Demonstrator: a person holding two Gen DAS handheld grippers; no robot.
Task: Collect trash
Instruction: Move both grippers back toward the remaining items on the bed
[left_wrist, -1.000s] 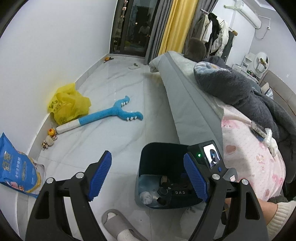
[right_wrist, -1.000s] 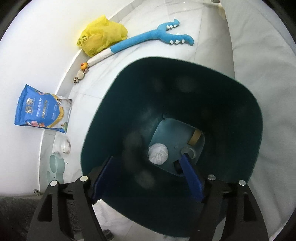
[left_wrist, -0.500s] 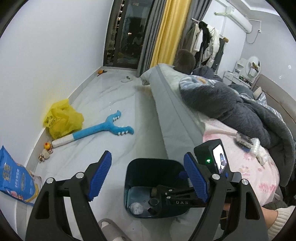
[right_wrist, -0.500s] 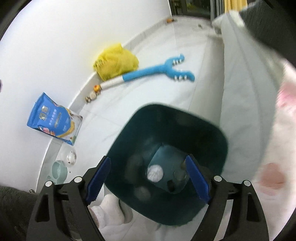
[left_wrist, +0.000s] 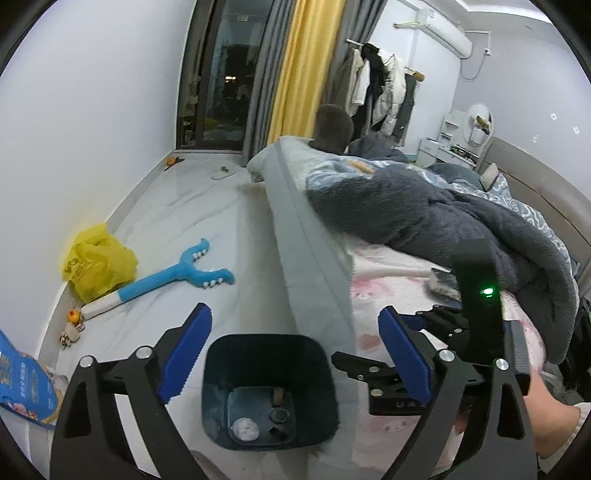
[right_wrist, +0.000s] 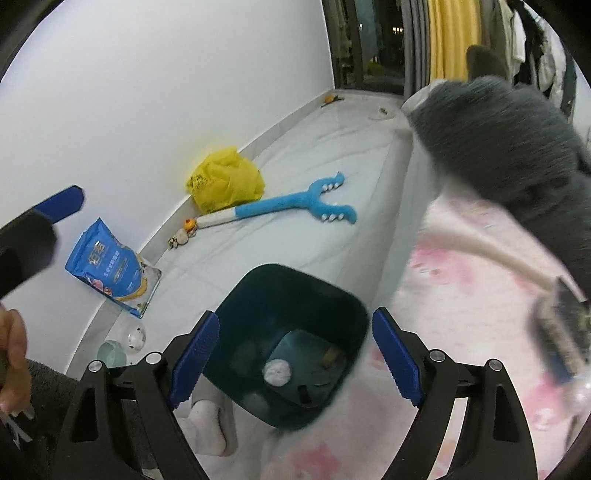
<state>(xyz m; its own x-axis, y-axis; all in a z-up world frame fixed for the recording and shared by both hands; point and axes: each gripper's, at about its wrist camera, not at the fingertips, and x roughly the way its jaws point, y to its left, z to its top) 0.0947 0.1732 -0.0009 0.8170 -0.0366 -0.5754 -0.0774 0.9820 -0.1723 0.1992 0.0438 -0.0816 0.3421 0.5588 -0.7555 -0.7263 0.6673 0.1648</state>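
Note:
A dark teal bin (left_wrist: 221, 373) stands on the floor against the bed's side. A crumpled white tissue (left_wrist: 245, 428) and a few small dark bits lie in its bottom. My left gripper (left_wrist: 295, 352) hangs above and in front of the bin, its jaws opening with nothing between them. My right gripper (right_wrist: 297, 356) is open and empty, high over the bin (right_wrist: 258, 295) and the bed's edge; the tissue (right_wrist: 276, 371) shows below it. A dark brush (left_wrist: 443, 282) lies on the pink sheet, blurred in the right wrist view.
A yellow plastic bag (left_wrist: 98, 266), a blue plush toy (left_wrist: 177, 275) and a blue packet (left_wrist: 22, 384) lie along the wall. A grey blanket (left_wrist: 443, 221) covers the bed (left_wrist: 388, 273). A person (left_wrist: 332, 127) sits beyond the bed. A socked foot (right_wrist: 207, 421) stands beside the bin.
The right gripper has lifted out of the bin to well above it, tilting up toward the bed. The left gripper rose and drew back, and its jaws spread wider.

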